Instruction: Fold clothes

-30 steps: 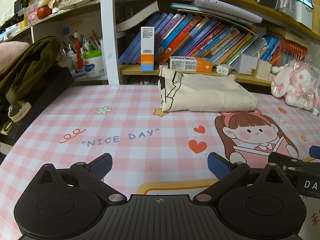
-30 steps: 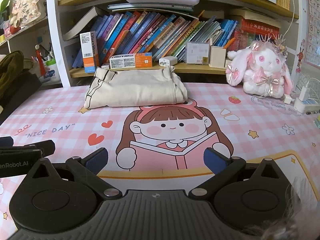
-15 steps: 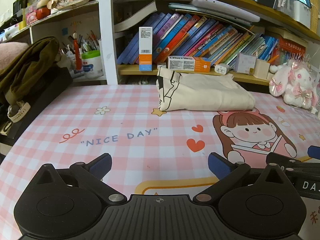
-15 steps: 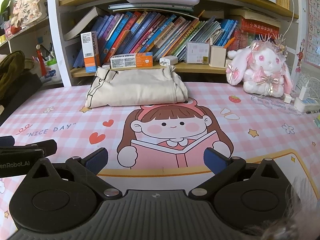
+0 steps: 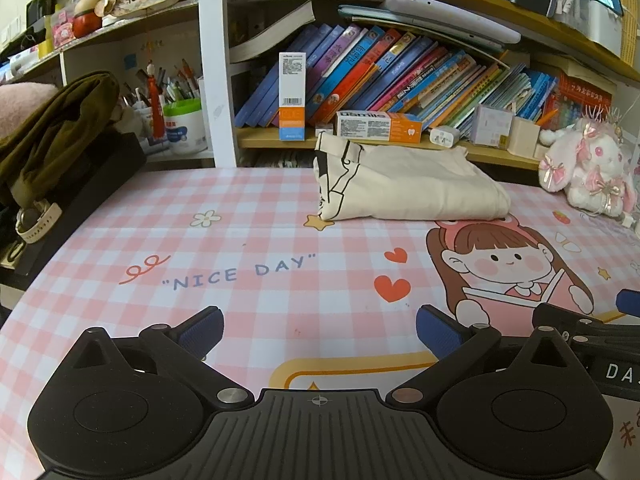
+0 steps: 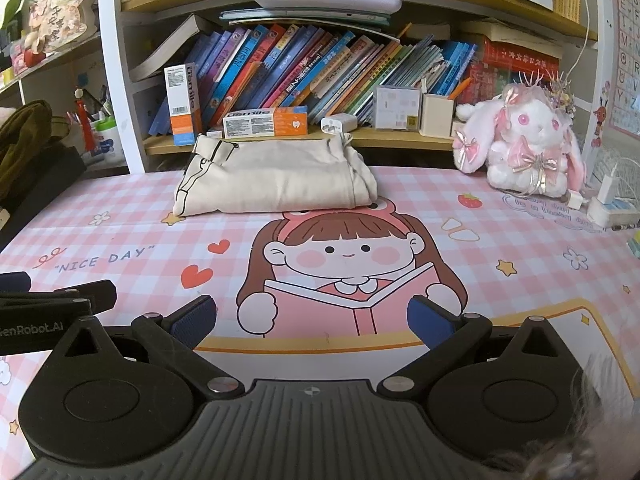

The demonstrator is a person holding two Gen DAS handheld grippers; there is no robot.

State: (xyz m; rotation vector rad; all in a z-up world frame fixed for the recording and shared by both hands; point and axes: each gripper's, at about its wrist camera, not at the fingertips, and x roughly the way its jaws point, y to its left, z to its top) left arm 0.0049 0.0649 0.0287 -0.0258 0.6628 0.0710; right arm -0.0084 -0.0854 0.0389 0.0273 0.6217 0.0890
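Fold looks finished, or nearly so: cream garment (image 6: 276, 184) lying as a compact folded bundle at far edge of bench (image 5: 248, 248), just in front of bookshelf (image 6: 360, 136), near plush rabbit (image 6: 528, 140). Probably a pause between items. Next move likely calls for reaching forward across pink checked mat to tidy or shift bundle, or fetching another piece, perhaps olive garment (image 5: 52, 128) at left.

Left gripper (image 5: 319, 330) spread wide, nothing between blue pads (image 5: 202, 329), hovering low over mat. Right gripper (image 6: 312, 322) likewise wide and empty, just beside left, well apart from bundle.
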